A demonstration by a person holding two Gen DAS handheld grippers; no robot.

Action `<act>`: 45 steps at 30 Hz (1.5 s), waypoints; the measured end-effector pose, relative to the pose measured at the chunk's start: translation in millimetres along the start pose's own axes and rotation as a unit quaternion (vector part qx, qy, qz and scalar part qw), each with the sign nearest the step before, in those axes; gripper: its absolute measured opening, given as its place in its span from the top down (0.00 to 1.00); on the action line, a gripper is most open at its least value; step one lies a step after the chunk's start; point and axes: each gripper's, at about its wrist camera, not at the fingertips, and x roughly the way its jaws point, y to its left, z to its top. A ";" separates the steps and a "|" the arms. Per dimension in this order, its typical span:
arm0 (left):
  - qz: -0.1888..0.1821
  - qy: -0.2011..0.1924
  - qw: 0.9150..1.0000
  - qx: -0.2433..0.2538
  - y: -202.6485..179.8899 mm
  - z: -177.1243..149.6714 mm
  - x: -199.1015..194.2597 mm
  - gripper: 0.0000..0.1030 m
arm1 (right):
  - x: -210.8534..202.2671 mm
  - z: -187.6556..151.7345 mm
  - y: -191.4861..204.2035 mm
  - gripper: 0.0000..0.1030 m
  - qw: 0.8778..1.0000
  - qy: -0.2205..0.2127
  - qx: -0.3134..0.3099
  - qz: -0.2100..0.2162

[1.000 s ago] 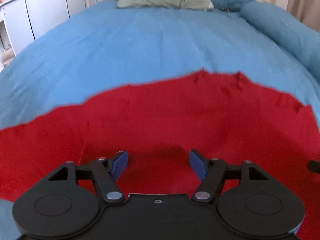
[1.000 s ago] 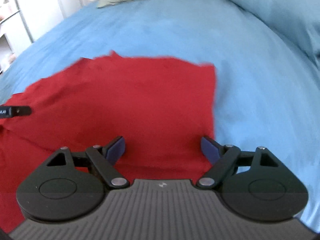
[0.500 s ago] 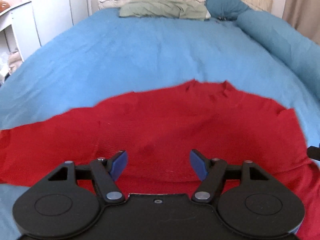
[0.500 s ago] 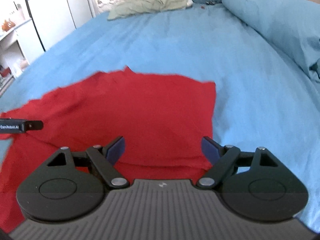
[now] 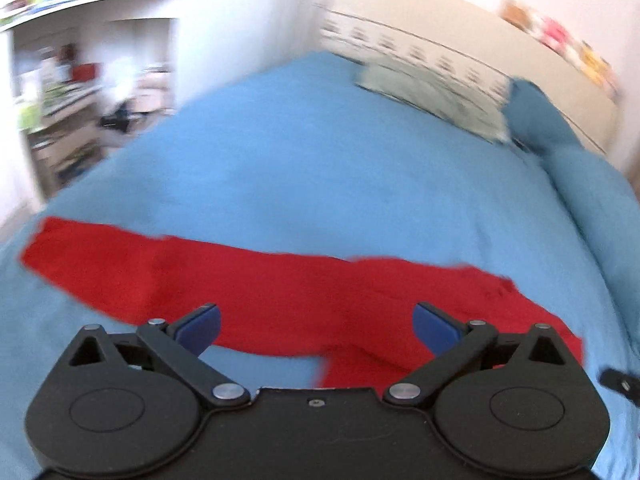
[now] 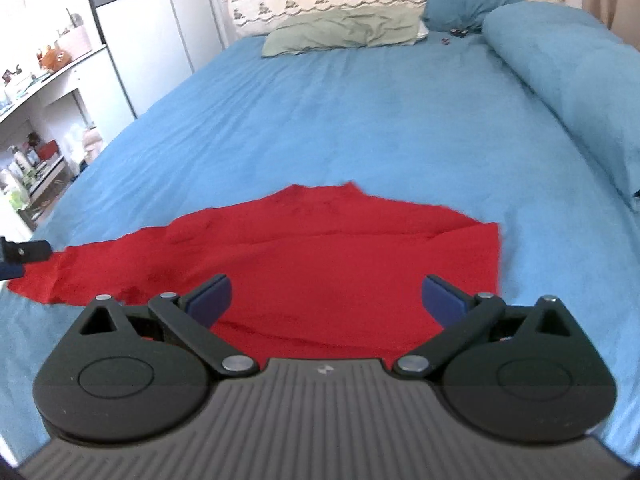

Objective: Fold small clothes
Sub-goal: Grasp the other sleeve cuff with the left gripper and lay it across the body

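Note:
A red garment (image 6: 320, 256) lies flat on the blue bedspread (image 6: 360, 120), with a sleeve stretched out to the left. The left wrist view shows it (image 5: 280, 292) as a long red strip, blurred by motion. My left gripper (image 5: 316, 326) is open and empty, above the garment's near edge and left sleeve. My right gripper (image 6: 326, 296) is open and empty, above the garment's near right part. The left gripper's tip (image 6: 24, 250) shows at the left edge of the right wrist view, by the sleeve end.
A green pillow (image 6: 344, 32) and a patterned white pillow (image 6: 320, 0) lie at the head of the bed. A rolled blue duvet (image 6: 568, 76) runs along the right side. White cupboards and shelves (image 6: 48, 92) stand to the left of the bed.
Both grippers have drawn back and up from the garment. The left gripper has swung to the left, so its view now takes in the left sleeve and the shelves. Both stay open.

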 end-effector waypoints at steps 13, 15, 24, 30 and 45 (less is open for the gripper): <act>0.093 0.001 0.979 -0.183 212.3 3.6 67.3 0.35 | 67.4 -45.0 88.8 0.00 0.996 0.035 0.083 -0.026; 0.102 0.001 0.978 -0.185 226.5 6.8 83.4 0.35 | 77.5 -50.8 104.6 0.00 0.997 0.040 0.064 -0.028; 0.141 -0.003 0.984 -0.112 240.1 21.6 117.6 0.81 | 107.1 -73.9 141.4 0.00 0.998 0.054 0.037 -0.026; 0.147 -0.029 0.985 -0.084 218.3 36.6 107.7 0.94 | 108.3 -76.8 139.9 0.00 0.997 0.048 0.051 -0.027; -0.074 -0.111 0.986 0.104 -60.8 63.3 21.4 0.94 | 50.7 -38.9 59.2 0.00 0.998 -0.007 0.053 -0.029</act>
